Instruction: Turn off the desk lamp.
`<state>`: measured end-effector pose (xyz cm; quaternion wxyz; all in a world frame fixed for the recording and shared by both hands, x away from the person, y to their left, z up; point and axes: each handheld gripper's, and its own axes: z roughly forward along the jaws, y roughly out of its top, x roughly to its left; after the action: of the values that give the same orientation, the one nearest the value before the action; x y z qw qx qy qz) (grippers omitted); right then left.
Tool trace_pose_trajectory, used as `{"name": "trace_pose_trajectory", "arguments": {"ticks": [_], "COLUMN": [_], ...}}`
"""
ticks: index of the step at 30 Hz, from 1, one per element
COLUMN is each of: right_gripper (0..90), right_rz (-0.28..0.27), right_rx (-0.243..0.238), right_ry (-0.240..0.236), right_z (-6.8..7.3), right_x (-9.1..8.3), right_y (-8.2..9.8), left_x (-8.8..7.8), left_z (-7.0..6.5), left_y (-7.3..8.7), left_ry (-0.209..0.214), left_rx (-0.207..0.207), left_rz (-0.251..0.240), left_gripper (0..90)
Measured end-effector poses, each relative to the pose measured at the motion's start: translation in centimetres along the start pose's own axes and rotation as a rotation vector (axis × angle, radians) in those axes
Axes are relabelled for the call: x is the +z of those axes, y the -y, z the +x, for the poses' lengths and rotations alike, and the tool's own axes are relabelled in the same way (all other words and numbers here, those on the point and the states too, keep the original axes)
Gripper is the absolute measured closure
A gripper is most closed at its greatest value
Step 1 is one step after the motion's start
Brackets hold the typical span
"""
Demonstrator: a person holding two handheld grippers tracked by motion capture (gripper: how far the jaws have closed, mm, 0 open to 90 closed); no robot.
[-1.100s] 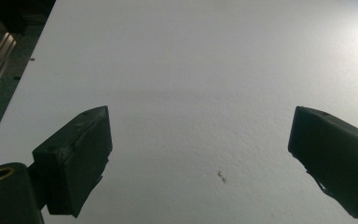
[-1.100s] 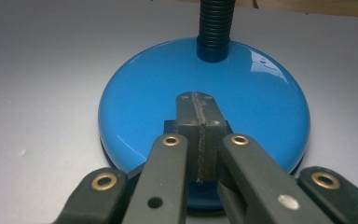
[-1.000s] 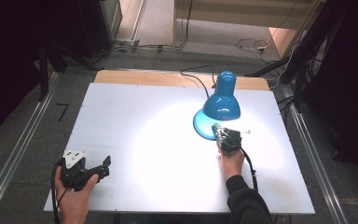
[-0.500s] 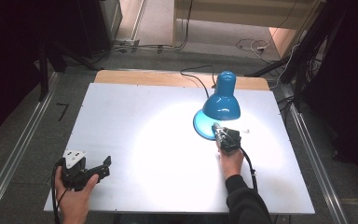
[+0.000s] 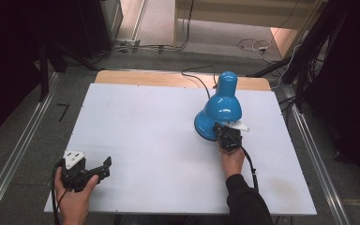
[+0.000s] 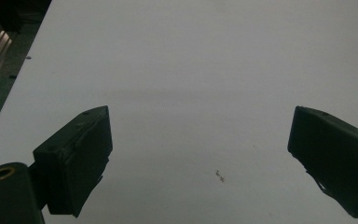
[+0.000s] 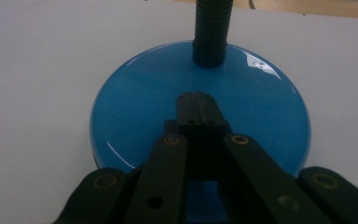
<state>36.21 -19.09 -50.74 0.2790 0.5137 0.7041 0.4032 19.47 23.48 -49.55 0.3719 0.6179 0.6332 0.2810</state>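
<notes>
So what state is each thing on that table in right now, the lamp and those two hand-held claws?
Blue lamp: off, upright on its round base, shade bent low.
Right gripper: shut, tip over the lamp base.
Left gripper: open, holding nothing, over the bare white table.

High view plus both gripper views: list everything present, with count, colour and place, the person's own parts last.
Desk lamp: one, blue, right of centre on the table, light off.
Lamp base: one, round, blue, under the right hand-held gripper's closed jaws.
Lamp cord: one, black, trailing off the far edge.
Table: one, white top, wooden strip along the far edge.
Left hand-held gripper: black, near-left corner, jaws open.
Right hand-held gripper: black, at the lamp base.
</notes>
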Motion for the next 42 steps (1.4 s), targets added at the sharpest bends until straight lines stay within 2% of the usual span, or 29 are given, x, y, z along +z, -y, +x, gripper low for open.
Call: {"name": "trace_pose_trajectory", "arguments": {"ticks": [4,7,10,12,15,19,28,31,38,42], "right_gripper": [88.1,88.0,87.7,80.6,78.3,69.4,51.9,45.2,41.8,33.2], "right_rz": [-0.004,-0.026,-0.024,-0.024,-0.025,-0.031,-0.016,0.002,0.002,0.018], "right_rx": [0.003,0.031,0.06,0.068,0.081,0.094,0.061,0.064,0.089,0.074], "right_ry": [0.002,0.001,-0.001,-0.006,-0.011,-0.017,0.004,0.011,0.006,-0.002], "right_z": [0.0,-0.5,-0.8,-1.1,-1.3,-1.5,-2.7,-3.2,-4.6,-4.9], "right_x": [0.0,-0.1,-0.2,-0.1,-0.2,-0.4,-0.8,-1.1,-1.8,-2.3], "right_y": [0.0,0.1,0.0,0.0,0.0,0.1,0.4,0.5,0.8,1.0], "left_x": [-0.1,0.0,0.0,-0.1,-0.1,-0.2,-0.2,-0.2,-0.3,-0.2], "left_z": [0.0,0.1,0.1,0.2,0.2,0.3,0.4,0.4,0.4,0.4], "left_y": [0.0,0.0,0.0,0.0,0.1,0.1,0.2,0.2,0.2,0.1], "left_ry": [0.001,0.001,0.001,-0.001,-0.001,-0.003,-0.009,-0.009,-0.008,-0.009], "left_rx": [-0.002,-0.004,-0.006,-0.009,-0.01,-0.01,-0.013,-0.016,-0.02,-0.022], "left_rz": [-0.004,-0.004,-0.002,-0.003,-0.004,-0.002,-0.002,-0.001,-0.001,-0.003], "left_gripper": [7.0,7.0,7.0,7.0,7.0,7.0,7.0,7.0,7.0,7.0]}}
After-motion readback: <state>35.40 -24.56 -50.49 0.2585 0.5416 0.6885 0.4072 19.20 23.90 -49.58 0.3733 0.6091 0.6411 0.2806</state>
